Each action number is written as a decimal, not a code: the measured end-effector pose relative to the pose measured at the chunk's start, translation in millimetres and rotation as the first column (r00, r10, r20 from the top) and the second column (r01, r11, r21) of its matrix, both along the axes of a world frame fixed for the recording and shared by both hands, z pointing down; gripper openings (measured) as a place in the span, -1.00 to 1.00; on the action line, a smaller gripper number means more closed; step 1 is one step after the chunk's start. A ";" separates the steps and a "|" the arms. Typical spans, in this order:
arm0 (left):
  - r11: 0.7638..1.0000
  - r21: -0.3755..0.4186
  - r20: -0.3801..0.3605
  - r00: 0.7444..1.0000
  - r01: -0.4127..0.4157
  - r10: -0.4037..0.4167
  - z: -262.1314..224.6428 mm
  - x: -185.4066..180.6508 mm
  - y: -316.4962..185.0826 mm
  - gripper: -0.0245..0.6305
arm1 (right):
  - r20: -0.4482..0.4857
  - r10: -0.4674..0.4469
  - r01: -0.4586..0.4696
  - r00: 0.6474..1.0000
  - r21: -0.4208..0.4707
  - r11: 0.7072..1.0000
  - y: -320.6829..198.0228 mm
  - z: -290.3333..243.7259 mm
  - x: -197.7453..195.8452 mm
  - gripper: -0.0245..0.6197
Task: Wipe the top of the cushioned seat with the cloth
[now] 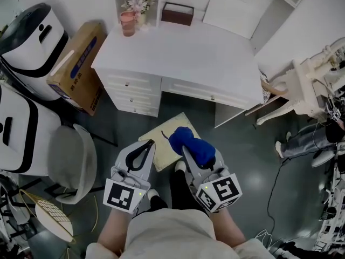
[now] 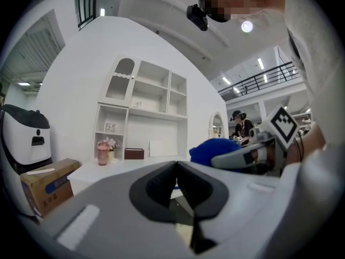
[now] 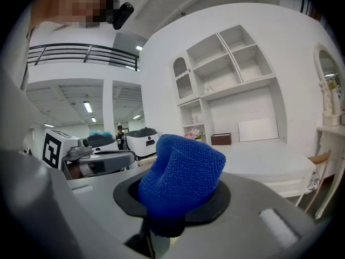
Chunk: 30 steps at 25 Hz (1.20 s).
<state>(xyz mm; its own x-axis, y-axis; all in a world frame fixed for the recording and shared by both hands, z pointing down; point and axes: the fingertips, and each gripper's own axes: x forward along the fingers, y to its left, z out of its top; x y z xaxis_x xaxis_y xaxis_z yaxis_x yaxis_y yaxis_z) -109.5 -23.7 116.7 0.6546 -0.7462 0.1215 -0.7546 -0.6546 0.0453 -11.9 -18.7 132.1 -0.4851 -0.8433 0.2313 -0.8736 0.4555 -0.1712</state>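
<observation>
Nearest me, lower centre of the head view: left gripper (image 1: pixel 146 146) with its jaws closed together and nothing between them, sitting idle over the left part of the seat.

Just right of it is the right gripper (image 1: pixel 188 152), jaws clamped on a bunched blue cloth (image 1: pixel 192 143). The wad bulges out past the tips and fills the jaw mouth in the right gripper view.

Under both is the cushioned seat (image 1: pixel 161 156) — a pale yellow square pad at frame centre, just short of the white desk (image 1: pixel 183 58). The cloth is over its right half; I can't tell whether it touches the pad.

My read is that wiping has yet to start properly. To do it well:
- Bring the right gripper down until the wad, not the jaw tips, flattens on the cushion.
- Draw overlapping straight passes from the far edge to the near edge, corners included.
- Keep the grip firm so the cloth doesn't drag out.
- Keep the left gripper off the pad.

Farther off, a cardboard box (image 1: pixel 81 66) leans at upper left, and a pink cup (image 1: pixel 128 23) stands at the desk's back.
</observation>
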 end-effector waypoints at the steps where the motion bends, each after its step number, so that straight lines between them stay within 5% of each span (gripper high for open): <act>1: 1.000 -0.005 0.000 1.000 0.005 -0.005 1.4 2.8 -5.5 -0.93 | -0.002 -0.006 0.006 1.000 -0.002 1.000 -6.8 0.8 3.0 -0.56; 30: 0.968 -0.183 0.037 0.985 0.170 -0.166 98.5 52.6 -110.7 -0.93 | -0.017 -0.173 0.167 0.985 -0.190 0.968 -145.2 112.7 60.3 -0.56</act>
